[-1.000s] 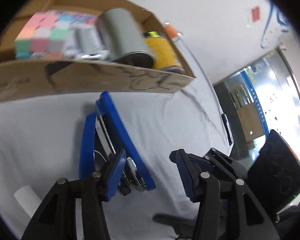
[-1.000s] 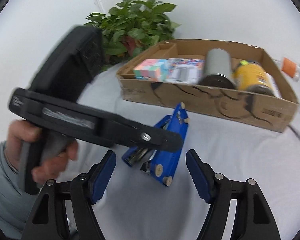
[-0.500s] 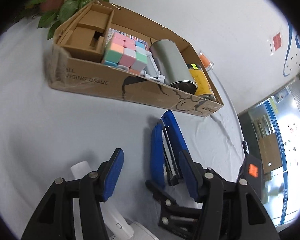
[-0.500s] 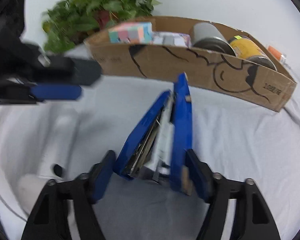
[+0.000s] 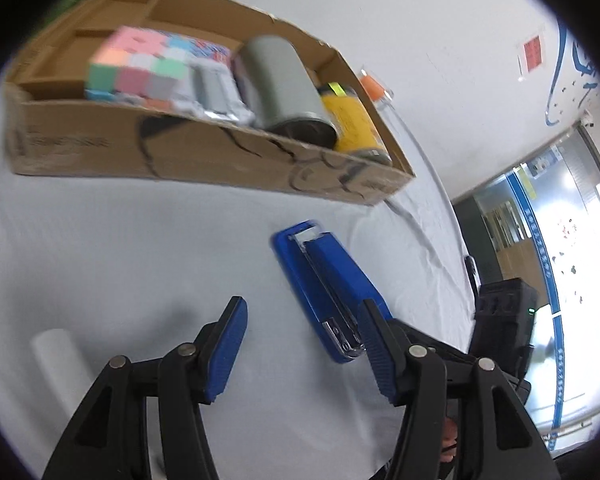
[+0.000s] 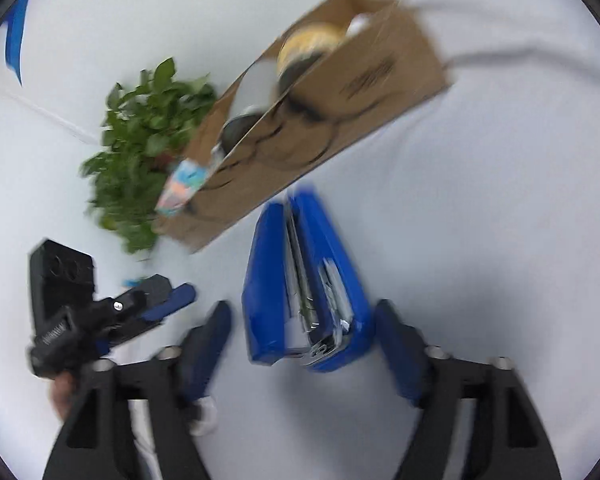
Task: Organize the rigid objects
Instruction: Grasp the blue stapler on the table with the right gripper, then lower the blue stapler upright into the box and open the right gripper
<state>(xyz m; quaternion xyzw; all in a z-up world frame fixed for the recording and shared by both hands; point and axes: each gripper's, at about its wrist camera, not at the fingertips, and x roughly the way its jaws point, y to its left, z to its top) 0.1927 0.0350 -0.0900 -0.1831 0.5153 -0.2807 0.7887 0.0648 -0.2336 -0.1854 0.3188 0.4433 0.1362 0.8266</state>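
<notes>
A blue stapler [image 5: 327, 285] lies on the white cloth in front of a cardboard box [image 5: 204, 156]. In the right wrist view the stapler [image 6: 306, 280] sits between my open right fingers, its near end level with the pads. My right gripper [image 6: 302, 344] is open around it without touching. My left gripper [image 5: 302, 344] is open and empty, to the left of the stapler. It shows in the right wrist view [image 6: 168, 300]. The box holds a pastel cube [image 5: 134, 66], a grey can [image 5: 284, 88] and a yellow can [image 5: 354, 124].
A white cylinder [image 5: 58, 354] lies on the cloth at the lower left. A potted plant [image 6: 140, 156] stands beside the box's far end. An orange-capped item [image 5: 374, 86] sits behind the box. A cable [image 5: 416, 152] runs along the cloth's right side.
My right gripper has tilted and moved in over the stapler, which now sits between its fingers. My left gripper has drawn back to the stapler's left side.
</notes>
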